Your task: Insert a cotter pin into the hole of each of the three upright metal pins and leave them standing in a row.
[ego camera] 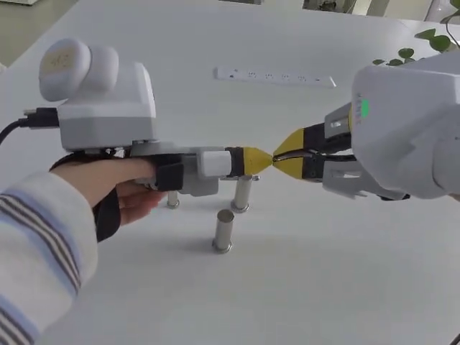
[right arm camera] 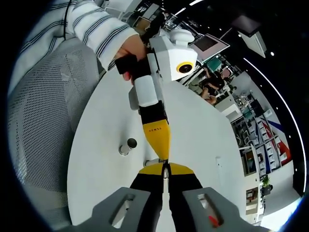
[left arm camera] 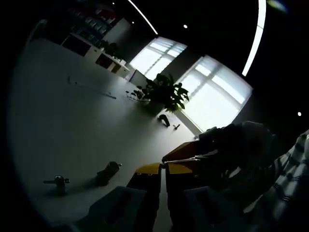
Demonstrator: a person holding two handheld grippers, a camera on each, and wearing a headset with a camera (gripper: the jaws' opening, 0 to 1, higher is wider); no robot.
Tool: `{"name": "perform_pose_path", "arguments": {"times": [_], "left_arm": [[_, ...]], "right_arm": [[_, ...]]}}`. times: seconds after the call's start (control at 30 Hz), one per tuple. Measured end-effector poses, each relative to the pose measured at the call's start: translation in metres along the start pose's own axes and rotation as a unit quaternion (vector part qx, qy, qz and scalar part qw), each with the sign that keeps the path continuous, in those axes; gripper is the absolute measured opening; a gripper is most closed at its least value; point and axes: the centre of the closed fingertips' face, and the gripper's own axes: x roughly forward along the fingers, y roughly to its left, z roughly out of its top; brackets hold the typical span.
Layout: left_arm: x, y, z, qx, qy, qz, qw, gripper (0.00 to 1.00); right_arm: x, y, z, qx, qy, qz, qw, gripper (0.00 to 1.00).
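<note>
**Metal pins stand below two closed grippers that meet tip to tip**

Front metal pin (ego camera: 223,230) stands upright at the lower centre of the head view, on the white tabletop (ego camera: 323,273). The middle metal pin (ego camera: 242,194) rises just behind it, its top overlapped by the left gripper (ego camera: 264,160). The left metal pin (ego camera: 173,200) peeks out beside the hand (ego camera: 122,187) that holds that gripper.

The left gripper's yellow jaws are closed to a point and aim toward frame right. The right gripper (ego camera: 282,155) comes in from frame right with its jaws also pressed together, and its tips touch the left's at mid-frame. Whether anything is pinched where they meet is too small to tell.

In the left gripper view, a thin cross-piece (left arm camera: 48,182) runs through the top of one pin at lower left. It is seemingly a cotter pin.

A power strip (ego camera: 275,76) lies at upper centre, well apart from the pins. Plant leaves (ego camera: 431,39) show in the upper right corner.
</note>
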Motion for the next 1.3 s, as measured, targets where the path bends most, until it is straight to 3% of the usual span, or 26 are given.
{"name": "perform_pose_path", "arguments": {"times": [0.3,0.43,0.7,0.9,0.93,0.97,1.0,1.3], "left_arm": [[-0.0005,0.001,0.0002,-0.004,0.001,0.0,1.0,0.0],[-0.0017,0.0009,-0.0021,0.017,0.005,0.003,0.9998,0.0],[-0.0032,0.0015,0.0039,0.003,-0.014,0.009,0.9999,0.0],[-0.0036,0.002,0.0029,0.002,-0.014,0.002,0.9999,0.0],[-0.0037,0.0029,0.0023,0.0,-0.014,-0.001,0.9999,0.0],[-0.0027,0.0026,0.0017,-0.03,-0.017,-0.004,0.9994,0.0],[-0.0028,0.0042,0.0005,-0.035,-0.015,-0.004,0.9993,0.0],[-0.0034,0.0039,-0.0022,-0.003,-0.014,0.002,0.9999,0.0]], "right_arm": [[-0.0002,0.0011,0.0,-0.002,0.003,0.003,1.0,0.0],[0.0004,0.0033,0.0004,-0.005,0.004,0.005,1.0,0.0],[-0.0017,-0.0009,0.0027,-0.005,0.0,-0.001,1.0,0.0],[-0.0023,0.0002,0.0031,-0.007,0.002,0.0,1.0,0.0],[-0.0023,0.0006,0.0029,-0.007,0.002,0.001,1.0,0.0],[-0.0021,0.001,0.0022,-0.006,0.004,0.001,1.0,0.0],[-0.0018,0.0015,0.0017,-0.007,0.005,0.002,1.0,0.0],[-0.001,0.0062,0.0001,-0.009,0.01,0.006,0.9999,0.0]]}}
